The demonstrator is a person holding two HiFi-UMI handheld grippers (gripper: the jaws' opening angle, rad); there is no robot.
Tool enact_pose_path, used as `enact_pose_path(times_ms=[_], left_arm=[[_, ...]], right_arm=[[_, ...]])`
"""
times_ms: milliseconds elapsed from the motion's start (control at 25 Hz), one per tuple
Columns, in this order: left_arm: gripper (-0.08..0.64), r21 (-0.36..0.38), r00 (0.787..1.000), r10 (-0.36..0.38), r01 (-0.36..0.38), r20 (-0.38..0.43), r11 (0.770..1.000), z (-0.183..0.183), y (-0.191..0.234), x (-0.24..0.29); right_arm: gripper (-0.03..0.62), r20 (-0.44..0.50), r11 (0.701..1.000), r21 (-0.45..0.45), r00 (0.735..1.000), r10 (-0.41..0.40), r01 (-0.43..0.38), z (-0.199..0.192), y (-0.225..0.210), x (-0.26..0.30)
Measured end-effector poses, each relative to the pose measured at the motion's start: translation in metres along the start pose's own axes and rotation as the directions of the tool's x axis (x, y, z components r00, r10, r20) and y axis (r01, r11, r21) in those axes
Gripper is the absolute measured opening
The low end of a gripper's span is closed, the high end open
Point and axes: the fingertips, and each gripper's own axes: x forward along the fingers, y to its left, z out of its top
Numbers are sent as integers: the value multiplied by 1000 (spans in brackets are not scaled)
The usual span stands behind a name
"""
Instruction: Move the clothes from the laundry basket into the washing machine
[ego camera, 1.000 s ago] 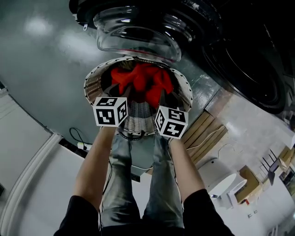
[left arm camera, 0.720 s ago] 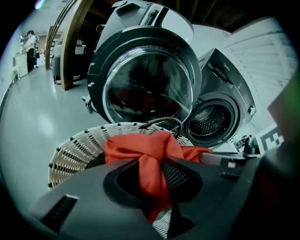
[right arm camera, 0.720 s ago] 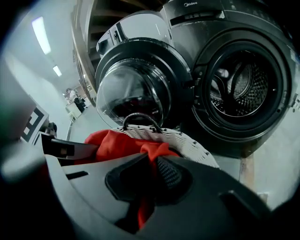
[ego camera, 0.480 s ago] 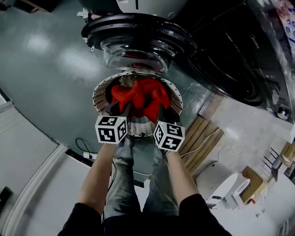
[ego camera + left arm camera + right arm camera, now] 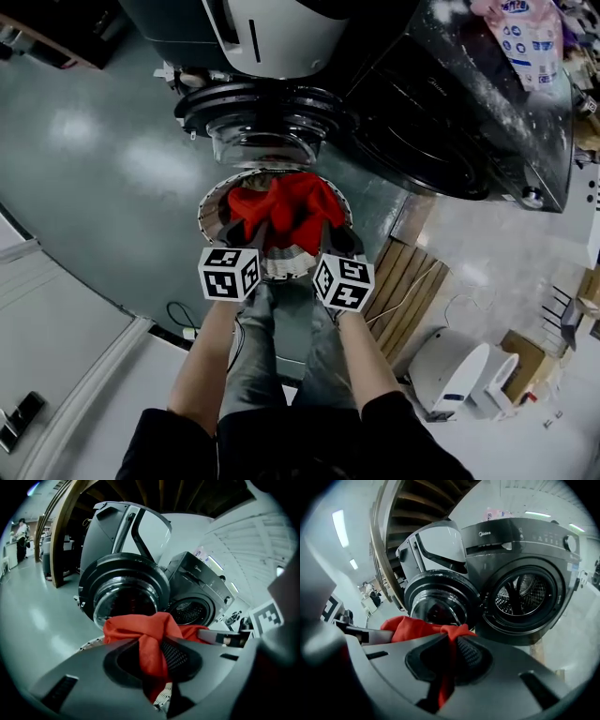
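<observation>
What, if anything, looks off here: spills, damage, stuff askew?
Nothing stands out. The left hand-held gripper and right hand-held gripper both pinch the red garment above the laundry basket, and none of it lies on the floor. The washing machine door hangs open, with no visible damage.

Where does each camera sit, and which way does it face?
Head view: on the person's head, facing steeply down at the laundry basket, red garment, left gripper and right gripper; forearms and legs show.
Left gripper view: on the left gripper, facing the washing machine and its open door; its jaws grip the red garment.
Right gripper view: on the right gripper, facing the drum; its jaws grip the red garment too.
Shared: both gripper views show red garment, open door and drum.
</observation>
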Motion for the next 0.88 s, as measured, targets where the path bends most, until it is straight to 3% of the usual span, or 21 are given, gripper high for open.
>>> enact_pose_path(times_ms=[560, 880], left_arm=[[114, 108, 992, -108, 100, 69, 989, 73, -72, -72], [114, 213, 980, -190, 174, 60, 962, 102, -143, -87]], right_arm=[[31, 182, 996, 85, 983, -37, 22, 83, -4, -109], [31, 280, 983, 168, 953, -113, 67, 123, -40, -173]])
